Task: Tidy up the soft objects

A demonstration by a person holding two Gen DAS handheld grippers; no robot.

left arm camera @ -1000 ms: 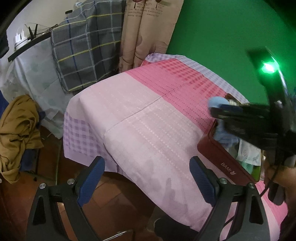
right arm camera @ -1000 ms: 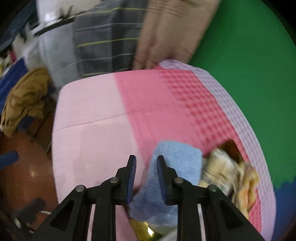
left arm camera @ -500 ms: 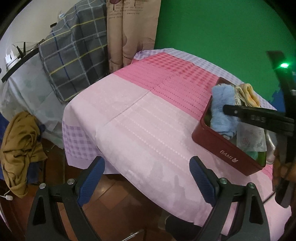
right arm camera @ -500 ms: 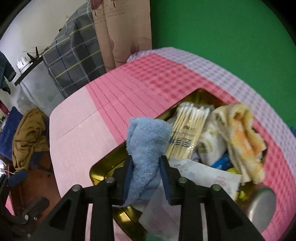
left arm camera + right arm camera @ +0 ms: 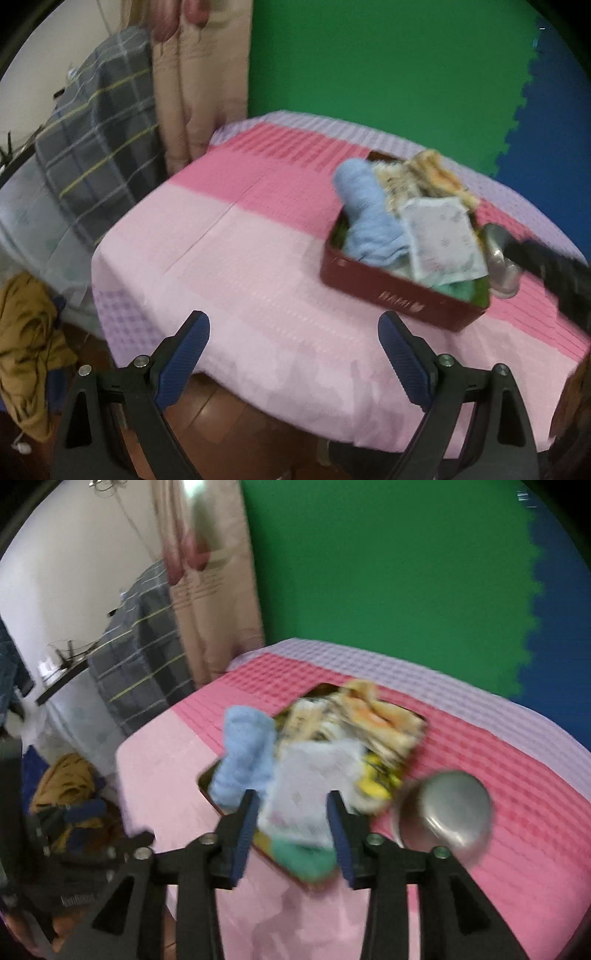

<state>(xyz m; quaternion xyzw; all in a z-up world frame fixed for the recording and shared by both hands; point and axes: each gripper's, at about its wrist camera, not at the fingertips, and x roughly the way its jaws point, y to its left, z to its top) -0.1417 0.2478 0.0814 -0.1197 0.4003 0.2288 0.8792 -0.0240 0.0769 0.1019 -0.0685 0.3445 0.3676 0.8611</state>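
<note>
While both views are smeared by motion blur, we can make out a table draped in a pink, red and lilac checked cloth (image 5: 258, 258), with a dark red rectangular tin (image 5: 402, 295) sitting on it toward our right side. Our left gripper (image 5: 293, 354) hangs over the near edge of the table, its two blue-padded fingers spread wide apart with nothing between them. Our right gripper (image 5: 291, 827) hovers just above the near end of the tin, its fingers parted about halfway and holding nothing.

A light blue towel (image 5: 245, 753) lies rolled in the left end of the tin, its top rising above the rim and its lower end resting inside. Beside it, a white printed packet (image 5: 310, 786) lies across the middle of the tin. Behind that sits a yellow and cream cloth (image 5: 384, 716), bunched at the far end. A green cloth (image 5: 306, 860) peeks out at the near end, under the packet.

Just right of the tin, a round metal bowl (image 5: 447, 808) rests on the red band of the cloth. A mustard-brown garment (image 5: 26, 354) lies heaped low on the left, beside the table. A green and blue foam wall (image 5: 388, 59) fills the background.
</note>
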